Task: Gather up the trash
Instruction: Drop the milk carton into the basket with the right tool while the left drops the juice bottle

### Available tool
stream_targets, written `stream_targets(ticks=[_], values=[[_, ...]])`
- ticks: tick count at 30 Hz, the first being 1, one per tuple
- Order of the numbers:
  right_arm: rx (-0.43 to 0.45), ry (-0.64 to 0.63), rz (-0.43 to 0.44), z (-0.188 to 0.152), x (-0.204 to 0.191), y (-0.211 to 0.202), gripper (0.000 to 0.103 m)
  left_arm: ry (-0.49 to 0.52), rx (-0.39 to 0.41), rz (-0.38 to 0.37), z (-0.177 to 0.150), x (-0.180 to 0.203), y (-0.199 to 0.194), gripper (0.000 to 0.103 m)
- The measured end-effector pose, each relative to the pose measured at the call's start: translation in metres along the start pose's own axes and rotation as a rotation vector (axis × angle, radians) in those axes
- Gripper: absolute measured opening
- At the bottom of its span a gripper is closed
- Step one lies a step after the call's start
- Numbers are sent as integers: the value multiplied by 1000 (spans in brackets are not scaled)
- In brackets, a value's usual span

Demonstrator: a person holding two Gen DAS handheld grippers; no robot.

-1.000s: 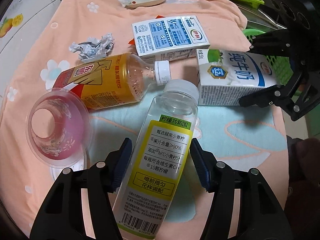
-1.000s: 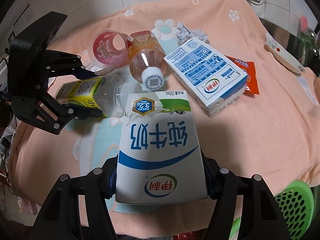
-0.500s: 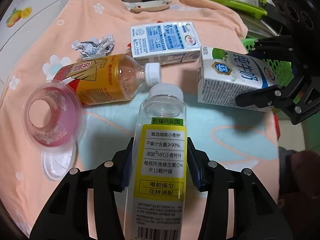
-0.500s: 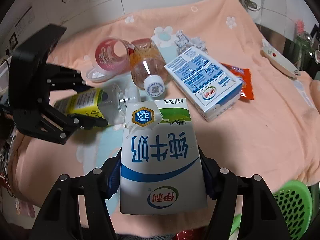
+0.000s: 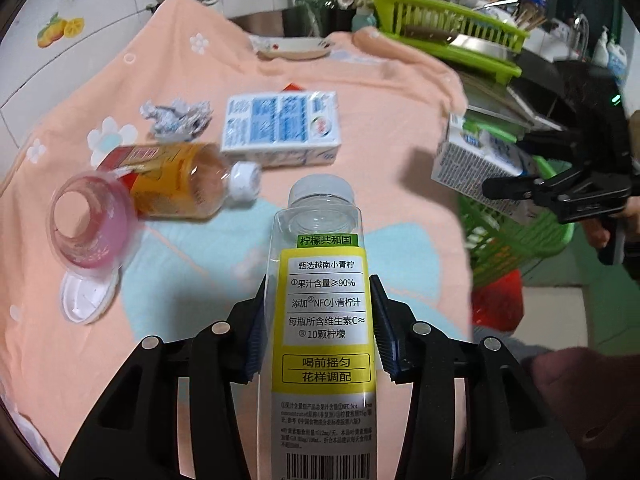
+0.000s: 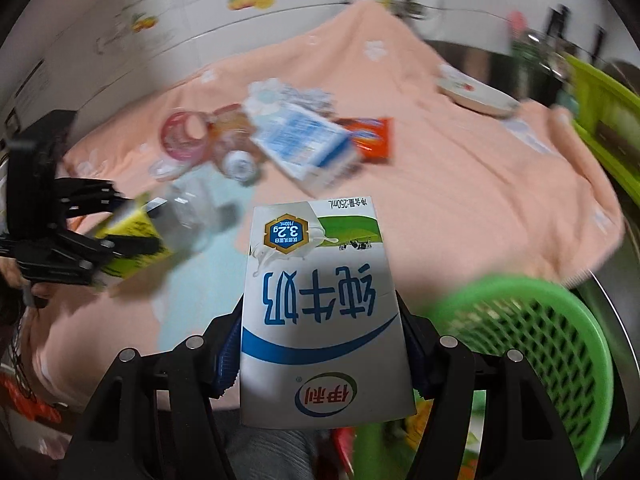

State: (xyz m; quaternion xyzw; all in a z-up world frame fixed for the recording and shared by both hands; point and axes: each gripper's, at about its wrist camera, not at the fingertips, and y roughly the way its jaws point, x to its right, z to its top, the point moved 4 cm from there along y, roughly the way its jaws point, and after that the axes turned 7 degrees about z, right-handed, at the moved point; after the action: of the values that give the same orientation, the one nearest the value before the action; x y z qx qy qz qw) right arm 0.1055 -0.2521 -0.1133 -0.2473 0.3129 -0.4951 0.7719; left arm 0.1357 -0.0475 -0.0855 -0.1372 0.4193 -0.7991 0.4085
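**Two pieces of trash aloft, green basket off the bench edge**

Risk of slip first: left tool pinching the clear lemon-juice bottle across its smooth labelled body, cap end jutting well forward, so likely to swing or slide out under a quick turn. Right tool pressed on the milk carton by its side walls; too hard a squeeze likely to buckle it, perhaps squirt leftovers. Blur in the right wrist view suggesting fast motion, hence a possible miss over the green basket.

Bottle lodged between the left pads, above the peach towel. Carton between the right pads, just beside the basket rim. On the towel: orange-label bottle, pink cup, second carton, crumpled foil.
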Motion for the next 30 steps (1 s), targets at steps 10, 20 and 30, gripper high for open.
stream_targets(ticks=[10, 20, 30], values=[[-38, 166, -160, -54, 94, -30, 63, 10, 62, -114, 33, 61, 1, 45], [-69, 249, -221, -89, 139, -29, 64, 36, 79, -223, 70, 125, 22, 45], [-11, 271, -222, -92, 146, -52, 71, 42, 52, -278, 96, 180, 55, 45]])
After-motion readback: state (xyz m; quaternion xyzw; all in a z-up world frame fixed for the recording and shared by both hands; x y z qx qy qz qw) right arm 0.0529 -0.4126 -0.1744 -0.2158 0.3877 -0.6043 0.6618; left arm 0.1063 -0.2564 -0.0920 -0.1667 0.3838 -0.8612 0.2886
